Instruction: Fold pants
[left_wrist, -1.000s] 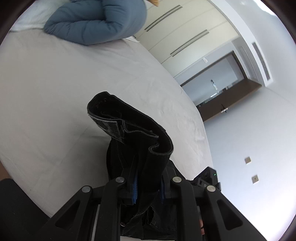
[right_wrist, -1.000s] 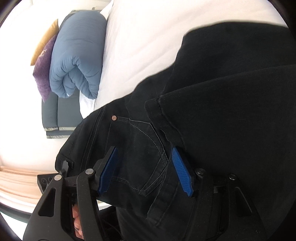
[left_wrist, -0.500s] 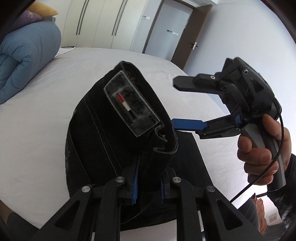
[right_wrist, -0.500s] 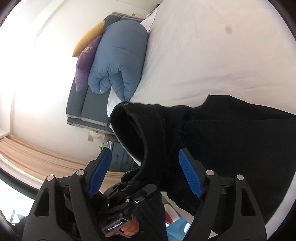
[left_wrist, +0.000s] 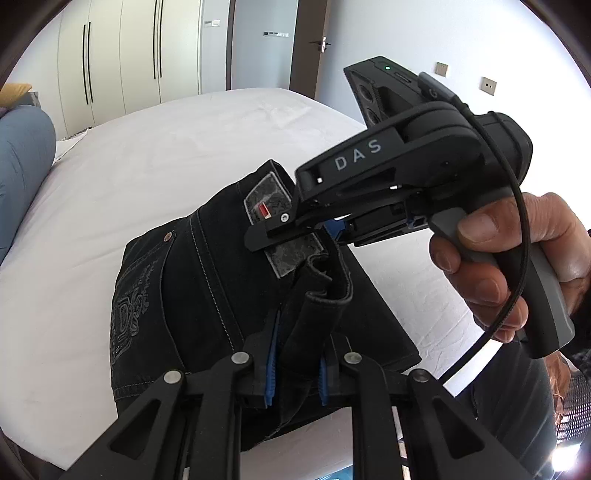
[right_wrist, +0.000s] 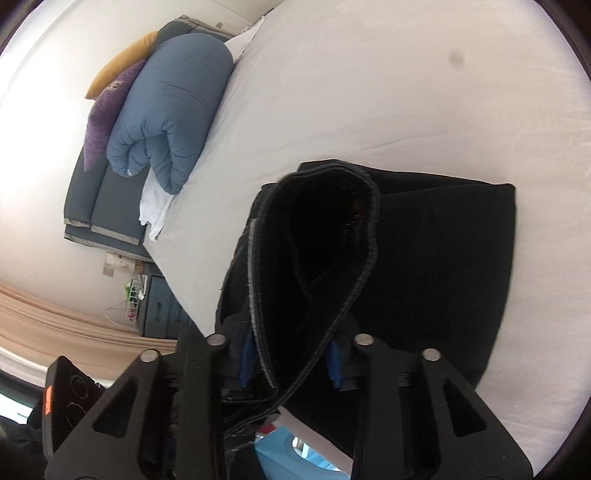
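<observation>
Black pants (left_wrist: 192, 295) lie folded on the white bed (left_wrist: 147, 166), their waistband end lifted off the sheet. My left gripper (left_wrist: 295, 365) is shut on the raised waistband near its edge. My right gripper (left_wrist: 291, 232) comes in from the right, held by a person's hand (left_wrist: 498, 266). Its jaws are closing over the waistband at the leather patch (left_wrist: 266, 199). In the right wrist view the right gripper (right_wrist: 291, 363) has the doubled waistband (right_wrist: 314, 258) between its blue pads, which touch the cloth. The rest of the pants (right_wrist: 443, 258) lie flat beyond.
A rolled blue duvet (right_wrist: 170, 107) with purple (right_wrist: 107, 110) and yellow pillows sits at the head of the bed. White wardrobes (left_wrist: 122, 55) and a door (left_wrist: 266, 44) stand beyond the bed. The near bed edge runs just under both grippers.
The left gripper rolled and swung across with the waistband held. The right gripper left the flat pants, rose with jaws wide, then closed onto the raised waistband.
</observation>
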